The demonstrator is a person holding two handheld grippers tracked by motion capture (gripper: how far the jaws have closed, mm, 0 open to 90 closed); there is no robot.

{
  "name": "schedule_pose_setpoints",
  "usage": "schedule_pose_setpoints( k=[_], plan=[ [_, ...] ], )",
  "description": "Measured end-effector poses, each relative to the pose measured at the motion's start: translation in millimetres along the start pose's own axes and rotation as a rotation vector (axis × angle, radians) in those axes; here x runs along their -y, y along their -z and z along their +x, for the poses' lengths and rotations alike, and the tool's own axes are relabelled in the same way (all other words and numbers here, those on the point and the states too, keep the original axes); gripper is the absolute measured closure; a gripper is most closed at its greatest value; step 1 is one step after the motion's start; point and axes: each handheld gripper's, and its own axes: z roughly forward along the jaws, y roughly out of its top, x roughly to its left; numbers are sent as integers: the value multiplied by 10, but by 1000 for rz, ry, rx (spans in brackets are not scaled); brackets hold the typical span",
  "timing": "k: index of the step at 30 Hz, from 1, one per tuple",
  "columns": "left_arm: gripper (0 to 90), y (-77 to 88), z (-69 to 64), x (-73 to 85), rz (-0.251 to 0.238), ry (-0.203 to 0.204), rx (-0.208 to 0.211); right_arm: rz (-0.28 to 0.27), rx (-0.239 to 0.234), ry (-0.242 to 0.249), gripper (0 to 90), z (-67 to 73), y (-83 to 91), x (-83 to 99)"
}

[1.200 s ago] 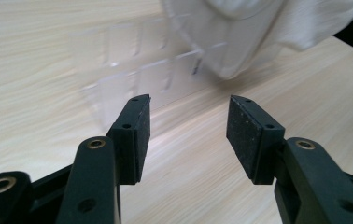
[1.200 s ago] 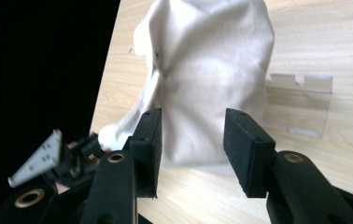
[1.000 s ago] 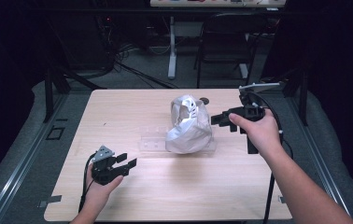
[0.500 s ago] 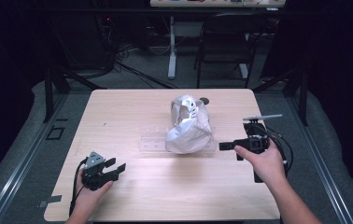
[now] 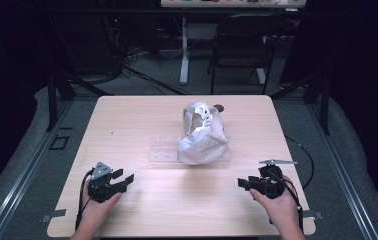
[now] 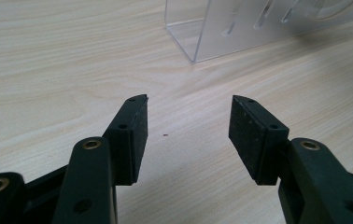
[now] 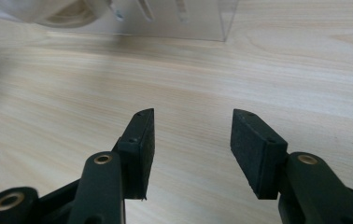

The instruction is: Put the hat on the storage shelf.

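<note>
A dark room surrounds a pale wooden counter (image 5: 142, 120), with a chair (image 5: 242, 45), a white post and a tangle of cables on the grey floor in the upper part of the high view. Near the middle of the counter, a little right of centre, stands a crumpled silvery-white bag (image 5: 202, 135), upright with its open mouth facing the upper left of the frame. It rests on a clear plastic holder (image 5: 164, 149) that lies flat on the wood and sticks out to the bag's left; slots in the clear wall show in the upper part of the left gripper view (image 6: 240, 23) and along the top edge of the right gripper view (image 7: 179, 16).

The left tool (image 5: 122, 180) sits in the lower left of the high view, held low over the counter in a hand (image 5: 97, 207), its tips pointing right and slightly up the frame towards the holder. Its jaws are spread wide with bare wood between them, as the left gripper view (image 6: 188, 123) shows; a tiny dark speck lies on the counter just beyond them.

The right tool (image 5: 244, 182) is in the lower right, held in the other hand (image 5: 277, 205), tips pointing left. Its jaws have just been opening and now stand wide apart, with plain wood grain between them in the right gripper view (image 7: 192, 133). Both tools are well apart from the bag and the holder, touching neither.
</note>
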Motion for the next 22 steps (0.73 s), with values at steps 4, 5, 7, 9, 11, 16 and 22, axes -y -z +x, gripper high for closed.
schedule_pose_setpoints(
  k=[4, 5, 7, 9, 11, 16, 22],
  plan=[
    [475, -36, -15, 10, 7, -2, 4, -49, 36, 16, 503, -73, -61, 146],
    [474, -45, -20, 12, 9, -3, 4, -91, 32, 5, 502, -86, -82, 193],
    [475, -61, -29, 14, 9, -7, 6, -138, 38, -1, 504, -95, -124, 259],
    [475, -63, -42, 9, 22, -11, 10, -176, 64, 14, 501, -108, -159, 325],
    [475, -78, -54, 13, 14, -13, 13, -171, 94, 28, 504, -130, -189, 374],
    [475, -121, -70, 17, 26, -29, 16, -225, 83, -4, 484, -171, -259, 466],
    [465, -200, -99, 37, 55, -40, 13, -193, 203, 128, 439, -195, -354, 492]
  ],
)
